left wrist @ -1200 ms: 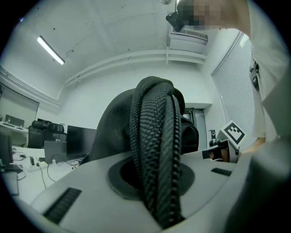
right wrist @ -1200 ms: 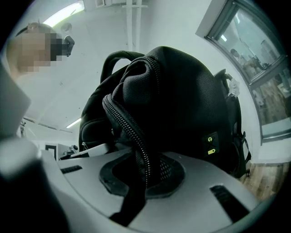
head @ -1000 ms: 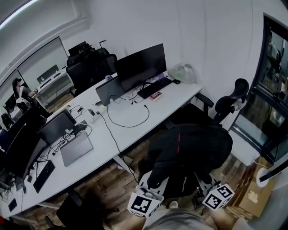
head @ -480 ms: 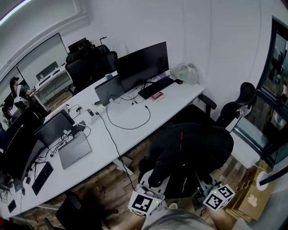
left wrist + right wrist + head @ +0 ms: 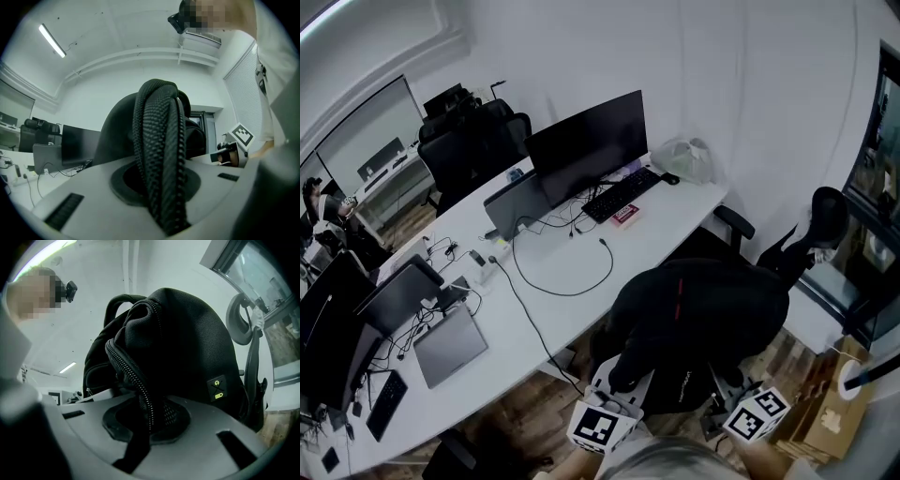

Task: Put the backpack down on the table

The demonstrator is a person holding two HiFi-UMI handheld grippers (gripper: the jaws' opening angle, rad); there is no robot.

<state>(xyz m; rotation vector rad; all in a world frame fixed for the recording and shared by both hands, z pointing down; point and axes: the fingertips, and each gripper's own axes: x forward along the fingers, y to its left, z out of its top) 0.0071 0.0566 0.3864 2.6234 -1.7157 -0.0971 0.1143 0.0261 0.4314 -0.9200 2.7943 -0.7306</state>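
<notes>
A black backpack with a red stripe hangs in the air in front of the white table, off its near edge. My left gripper is shut on a black woven strap, which runs up between its jaws in the left gripper view. My right gripper holds the other side. In the right gripper view it is shut on the backpack's zippered edge. The bag's body fills the view above the jaws.
On the table stand a dark monitor, a keyboard, a looped black cable, a grey laptop and a plastic bag. A black office chair stands at right, a cardboard box on the floor.
Both grippers and the backpack have moved together across the room toward the table. The table and monitor now sit lower and nearer in the head view. Both grips are unchanged.
</notes>
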